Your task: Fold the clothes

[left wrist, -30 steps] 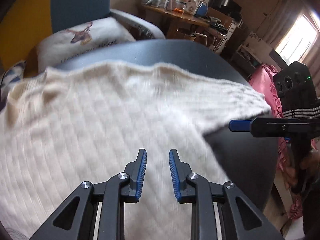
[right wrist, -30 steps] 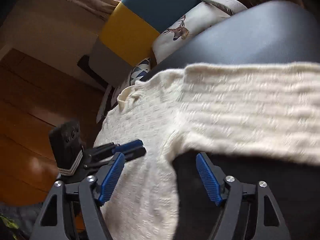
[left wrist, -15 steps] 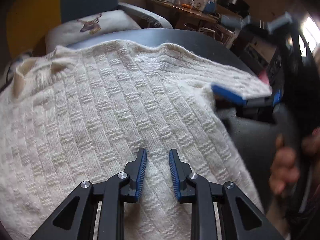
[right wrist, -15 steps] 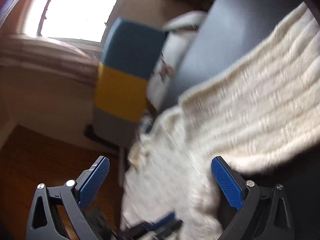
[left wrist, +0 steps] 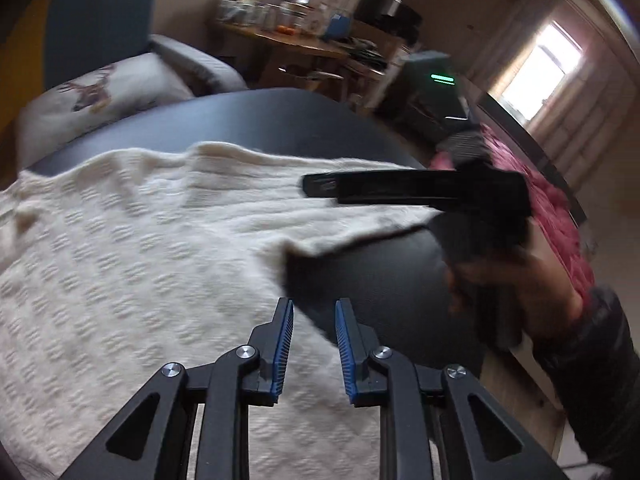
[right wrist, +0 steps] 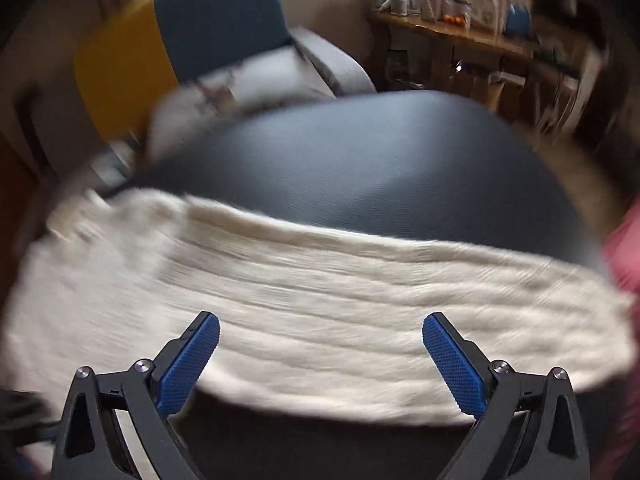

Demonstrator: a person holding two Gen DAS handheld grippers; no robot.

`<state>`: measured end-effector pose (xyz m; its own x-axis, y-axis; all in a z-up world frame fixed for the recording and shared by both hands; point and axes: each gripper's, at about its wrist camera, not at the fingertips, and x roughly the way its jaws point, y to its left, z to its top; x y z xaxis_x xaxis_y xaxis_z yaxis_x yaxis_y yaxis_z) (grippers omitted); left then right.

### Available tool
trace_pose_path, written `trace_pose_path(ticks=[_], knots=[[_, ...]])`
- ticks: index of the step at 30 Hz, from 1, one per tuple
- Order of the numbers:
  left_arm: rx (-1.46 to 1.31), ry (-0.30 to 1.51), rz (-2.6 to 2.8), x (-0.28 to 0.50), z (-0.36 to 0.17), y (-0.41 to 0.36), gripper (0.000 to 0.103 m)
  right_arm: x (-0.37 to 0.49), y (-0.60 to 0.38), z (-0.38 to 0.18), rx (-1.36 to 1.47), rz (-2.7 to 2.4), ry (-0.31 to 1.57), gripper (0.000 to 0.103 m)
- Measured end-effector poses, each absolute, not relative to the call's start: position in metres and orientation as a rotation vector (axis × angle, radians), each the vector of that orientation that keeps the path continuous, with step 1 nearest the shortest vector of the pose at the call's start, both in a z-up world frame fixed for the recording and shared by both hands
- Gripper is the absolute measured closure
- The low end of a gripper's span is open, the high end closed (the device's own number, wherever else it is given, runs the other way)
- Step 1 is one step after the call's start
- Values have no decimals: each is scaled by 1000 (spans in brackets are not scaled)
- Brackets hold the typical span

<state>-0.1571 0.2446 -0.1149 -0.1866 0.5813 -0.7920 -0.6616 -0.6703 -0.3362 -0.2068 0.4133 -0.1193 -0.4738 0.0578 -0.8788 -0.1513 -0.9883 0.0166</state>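
Since the earlier frames the right gripper (right wrist: pixel 320 354) has swung round from beside the sleeve end to hang over the sleeve, and in the left view it now reaches in level from the right above the cloth; the left gripper (left wrist: pixel 313 344) has drifted toward the sweater's edge, so dark tabletop now shows past its tips where knit filled the view before. The cream knit sweater (left wrist: pixel 132 256) lies flat on the dark round table (left wrist: pixel 256 120), body spread to the left and near side, one sleeve (right wrist: pixel 360 300) stretched out to the right across the top. Left jaws are parted by a narrow gap with nothing between them, blue pads (left wrist: pixel 282 344) facing each other just over the sweater's hem edge. Right jaws are spread wide, empty, pads (right wrist: pixel 454 364) to either side of the sleeve's near edge; touching or just above, cannot tell, the view is motion-blurred. A hand (left wrist: pixel 516 280) grips the right gripper's handle, dark sleeve cuff behind it. Pink cloth (left wrist: pixel 556 216) sits off the table's right side. Behind the table: an armchair (left wrist: pixel 104 12) with blue and yellow back and a deer-print cushion (left wrist: pixel 96 88), then a cluttered wooden side table (left wrist: pixel 296 40), and a bright window (left wrist: pixel 540 68) at far right.
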Motion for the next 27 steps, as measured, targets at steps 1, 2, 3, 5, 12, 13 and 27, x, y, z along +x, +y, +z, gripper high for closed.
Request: trace_pose_path(ticks=[1, 2, 3, 5, 12, 13, 27], knots=[[-1260, 133, 1922, -153, -119, 253, 81, -209, 418, -125, -1556, 2576, 122, 0], [-1291, 171, 1906, -150, -126, 262, 81, -211, 423, -131, -1571, 2559, 105, 0], [-1364, 223, 1904, -152, -141, 269, 81, -213, 428, -137, -1586, 2541, 88, 0], [-1392, 216, 1898, -151, -151, 272, 81, -217, 438, -149, -1612, 2507, 57, 0], [-1447, -59, 1761, -168, -164, 257, 91, -219, 459, -145, -1548, 2552, 113, 0], [-1459, -99, 1753, -171, -165, 255, 92, -217, 456, -142, -1546, 2571, 127, 1], [-1444, -214, 2059, -146, -164, 175, 88, -194, 338, -122, -1678, 2877, -37, 4]])
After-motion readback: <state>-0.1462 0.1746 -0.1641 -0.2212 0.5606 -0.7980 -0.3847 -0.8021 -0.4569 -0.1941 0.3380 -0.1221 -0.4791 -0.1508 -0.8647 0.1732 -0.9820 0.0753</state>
